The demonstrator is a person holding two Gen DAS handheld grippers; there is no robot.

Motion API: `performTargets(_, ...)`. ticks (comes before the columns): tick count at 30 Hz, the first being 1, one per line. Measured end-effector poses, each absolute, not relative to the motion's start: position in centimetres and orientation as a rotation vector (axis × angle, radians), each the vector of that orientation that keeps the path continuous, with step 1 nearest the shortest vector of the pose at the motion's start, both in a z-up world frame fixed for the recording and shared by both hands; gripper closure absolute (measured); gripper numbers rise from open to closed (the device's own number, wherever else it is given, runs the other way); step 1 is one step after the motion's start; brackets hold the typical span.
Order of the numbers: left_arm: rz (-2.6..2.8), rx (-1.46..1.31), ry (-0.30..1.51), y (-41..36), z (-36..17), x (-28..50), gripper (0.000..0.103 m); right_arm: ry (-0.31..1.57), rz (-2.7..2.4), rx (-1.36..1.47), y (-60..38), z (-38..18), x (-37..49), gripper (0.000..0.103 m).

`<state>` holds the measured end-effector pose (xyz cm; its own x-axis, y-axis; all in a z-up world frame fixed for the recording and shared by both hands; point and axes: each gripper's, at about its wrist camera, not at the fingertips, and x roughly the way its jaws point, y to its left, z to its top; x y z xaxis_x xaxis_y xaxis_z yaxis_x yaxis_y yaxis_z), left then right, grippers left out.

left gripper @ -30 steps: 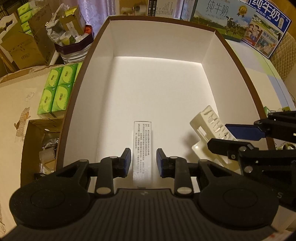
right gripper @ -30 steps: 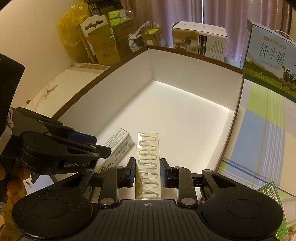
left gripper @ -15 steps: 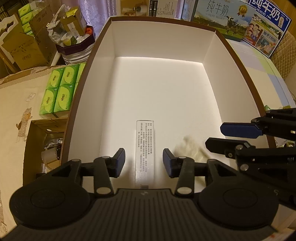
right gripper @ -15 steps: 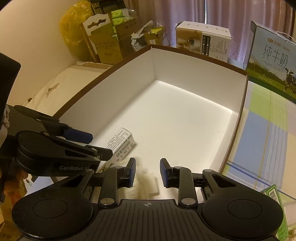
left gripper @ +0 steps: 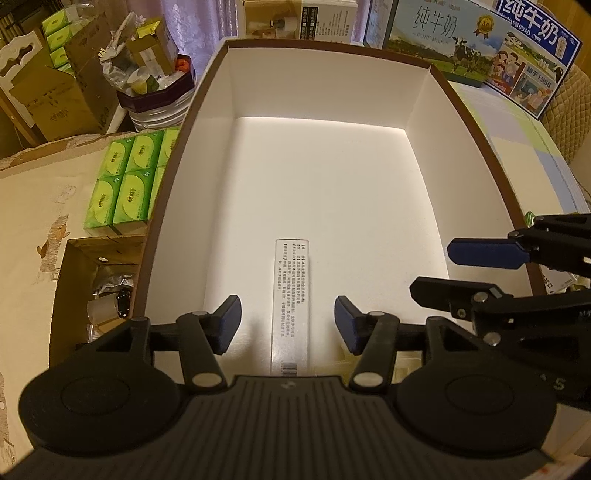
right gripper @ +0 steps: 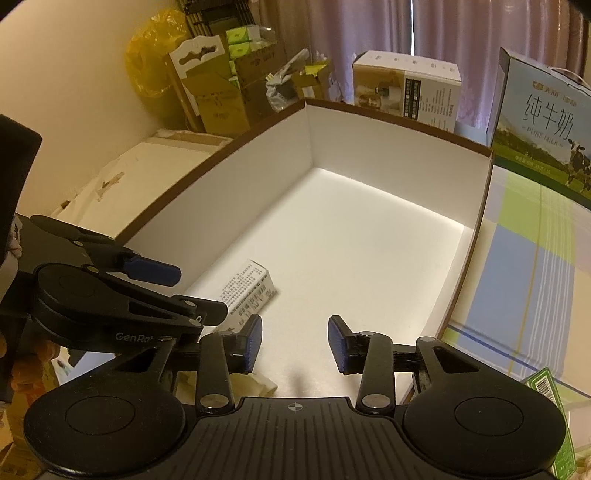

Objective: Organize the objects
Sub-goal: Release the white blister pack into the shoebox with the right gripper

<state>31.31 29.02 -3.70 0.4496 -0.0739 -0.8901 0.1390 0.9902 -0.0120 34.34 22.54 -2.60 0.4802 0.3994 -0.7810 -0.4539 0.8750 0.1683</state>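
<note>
- Left gripper (left gripper: 288, 325): jaws have just been opening, now apart; the slim printed box (left gripper: 291, 306) lies between them on the white box floor (left gripper: 317, 184), unclamped.
- Right gripper (right gripper: 294, 343): jaws likewise opening, empty; only this view shows the cream rack (right gripper: 255, 384) beneath its left finger.
- Milk cartons (left gripper: 443, 40) stand behind on the checked tablecloth (right gripper: 528, 266).

A plain cream wall (right gripper: 74, 92) rises at the left, and mauve curtains (right gripper: 369, 26) hang along the back. Warm, dim light fills the room. A table with a pastel checked cloth (right gripper: 535, 266) runs along the right.
</note>
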Motion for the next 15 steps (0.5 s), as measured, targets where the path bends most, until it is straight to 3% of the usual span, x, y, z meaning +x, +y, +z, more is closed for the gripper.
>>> performTargets(15, -0.048, 0.035, 1.016, 29.1, 0.0, 27.4, 0.048, 0.845, 0.590, -0.016, 20.5, 0.7, 30.8, 0.059)
